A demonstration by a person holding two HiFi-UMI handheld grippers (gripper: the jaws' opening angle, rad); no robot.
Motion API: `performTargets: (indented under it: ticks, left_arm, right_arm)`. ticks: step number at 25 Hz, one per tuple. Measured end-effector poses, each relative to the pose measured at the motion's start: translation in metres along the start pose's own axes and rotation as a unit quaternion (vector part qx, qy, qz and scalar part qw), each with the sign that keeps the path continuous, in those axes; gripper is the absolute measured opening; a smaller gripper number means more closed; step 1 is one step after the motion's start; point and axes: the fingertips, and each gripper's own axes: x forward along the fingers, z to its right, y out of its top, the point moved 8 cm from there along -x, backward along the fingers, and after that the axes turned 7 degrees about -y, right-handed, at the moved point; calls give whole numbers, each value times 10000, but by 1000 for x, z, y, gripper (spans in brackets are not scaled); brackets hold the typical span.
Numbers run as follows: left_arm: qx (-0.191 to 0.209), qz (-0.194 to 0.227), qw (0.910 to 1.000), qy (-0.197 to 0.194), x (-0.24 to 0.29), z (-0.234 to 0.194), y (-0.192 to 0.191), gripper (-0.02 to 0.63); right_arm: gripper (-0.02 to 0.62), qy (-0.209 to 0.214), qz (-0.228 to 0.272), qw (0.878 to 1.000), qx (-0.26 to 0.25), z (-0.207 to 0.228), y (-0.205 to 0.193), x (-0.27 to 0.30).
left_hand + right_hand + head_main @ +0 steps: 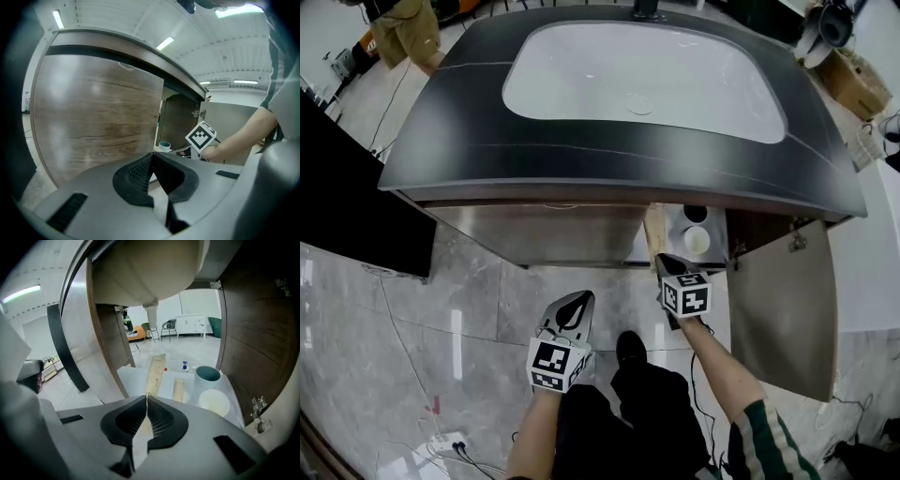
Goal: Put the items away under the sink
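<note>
I have both pairs of jaws pressed together with nothing between them. My left gripper [577,302] hangs over the floor tiles below the front edge of the vanity counter [441,122], facing the closed cabinet door [93,117]. My right gripper [146,397] sits at the open compartment under the counter's front right corner, beside the swung-out door [787,309]. Inside on the white shelf [133,378] lie a long paper packet [157,371], its near end running beneath my jaw tips, a shorter packet [179,389], a teal cup [207,377] and a white round cup [214,401].
</note>
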Motion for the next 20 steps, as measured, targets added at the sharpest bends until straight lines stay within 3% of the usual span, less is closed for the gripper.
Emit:
performTargets:
  ticks: [4, 8, 20]
  left_arm:
    - [130, -48, 9999, 21, 16, -6, -35, 9]
    - [142, -92, 9998, 39, 25, -10, -65, 9]
    - [168, -153, 9994, 279, 19, -36, -97, 10]
  right_arm:
    - [44, -12, 111, 9999, -17, 8, -15, 40]
    - [44, -63, 35, 9996, 289, 17, -29, 75]
    - [46, -147, -522, 9967, 599, 30, -59, 125]
